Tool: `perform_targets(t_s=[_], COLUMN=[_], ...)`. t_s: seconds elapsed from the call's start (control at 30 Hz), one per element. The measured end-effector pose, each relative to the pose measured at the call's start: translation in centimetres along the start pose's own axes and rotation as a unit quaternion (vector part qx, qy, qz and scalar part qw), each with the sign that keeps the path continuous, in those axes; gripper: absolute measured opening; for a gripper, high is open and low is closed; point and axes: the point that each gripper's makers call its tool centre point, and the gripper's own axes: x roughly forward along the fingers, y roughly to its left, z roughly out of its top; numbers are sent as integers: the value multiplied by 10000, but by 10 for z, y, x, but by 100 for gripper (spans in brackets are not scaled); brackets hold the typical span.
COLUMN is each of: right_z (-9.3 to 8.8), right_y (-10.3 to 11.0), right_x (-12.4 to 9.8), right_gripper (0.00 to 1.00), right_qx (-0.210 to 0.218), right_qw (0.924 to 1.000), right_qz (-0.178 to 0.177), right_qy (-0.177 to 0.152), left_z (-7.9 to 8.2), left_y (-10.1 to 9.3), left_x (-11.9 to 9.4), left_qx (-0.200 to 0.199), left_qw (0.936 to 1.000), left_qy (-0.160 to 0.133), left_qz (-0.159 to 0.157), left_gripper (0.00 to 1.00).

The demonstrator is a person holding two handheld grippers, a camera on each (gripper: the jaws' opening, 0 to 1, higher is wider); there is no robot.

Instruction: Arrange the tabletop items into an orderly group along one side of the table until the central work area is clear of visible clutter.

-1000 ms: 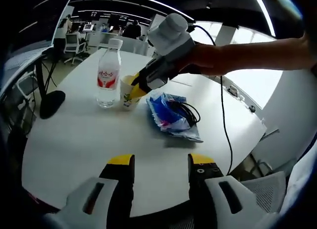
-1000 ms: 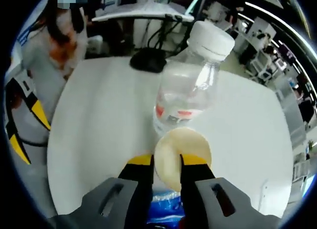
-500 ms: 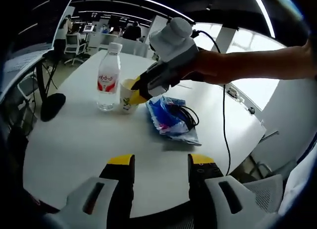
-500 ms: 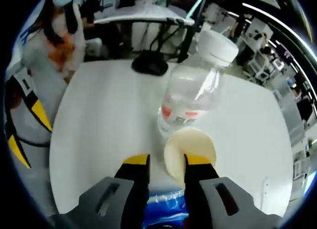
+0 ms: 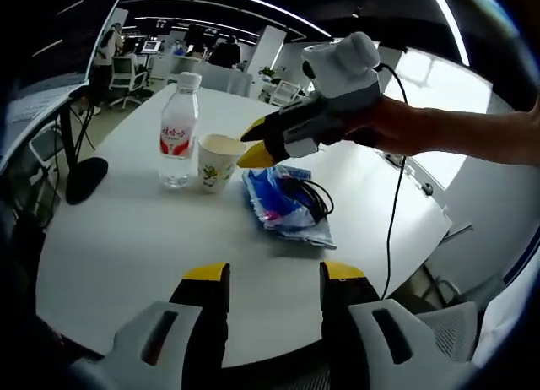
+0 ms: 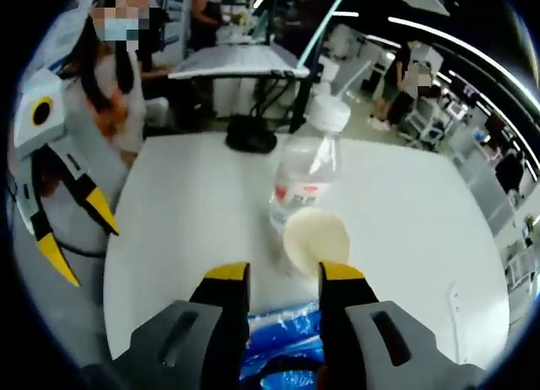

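In the left gripper view, your left gripper point(image 5: 274, 280) hangs over the near edge of the round white table point(image 5: 126, 238) with its jaws released and nothing between them. Across the table stand the water bottle point(image 5: 178, 130) and, just beside it on the right, the paper cup point(image 5: 217, 161); both are upright, though whether they touch cannot be told. Near the cup, further right, lies the blue plastic bag point(image 5: 283, 204) with a coil of black cable point(image 5: 312, 196) on top of it. Your right gripper point(image 5: 253, 145) enters this view from the right, its yellow tips parted and empty, poised above the gap between cup and bag. In the right gripper view, the right gripper point(image 6: 274, 276) looks down on the cup point(image 6: 315, 239), which stands free beyond the jaw tips with the bottle point(image 6: 304, 175) directly behind it and the bag point(image 6: 278, 348) below the jaws. The left gripper point(image 6: 67, 230) shows at the left edge, jaws apart. The three items already form a group toward one side; judge whether the bag needs closing up to the cup. Take care when pushing the bag: a light empty cup tips easily and may knock the bottle, and the loose cable may slide off or snag a jaw.
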Motion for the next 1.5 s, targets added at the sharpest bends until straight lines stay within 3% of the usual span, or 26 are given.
perform_targets(t_s=[0.33, 0.47, 0.73, 1.1, 1.5], right_z=[-27, -47, -107, -158, -194], right_y=[-9, -8, 5, 27, 60], right_x=[-34, -50, -78, -108, -126], right_gripper=[30, 30, 28, 28, 28], right_qx=[759, 1001, 1353, 2332, 3098], right_qw=[9962, 9935, 9885, 9667, 9417], right_qz=[-354, -466, -673, -1048, -1305], right_qy=[-248, -290, -50, -107, -164], left_z=[-1, -2, -2, -5, -7], left_y=[-5, -5, -7, -17, -15], left_x=[-1, -2, -2, 4, 3], left_qx=[-59, -94, -177, -196, -223], left_qw=[10000, 9999, 9998, 9998, 9997], left_qy=[18, 23, 22, 90, 75], left_qz=[23, 54, 77, 18, 119], left_gripper=[41, 41, 41, 40, 40])
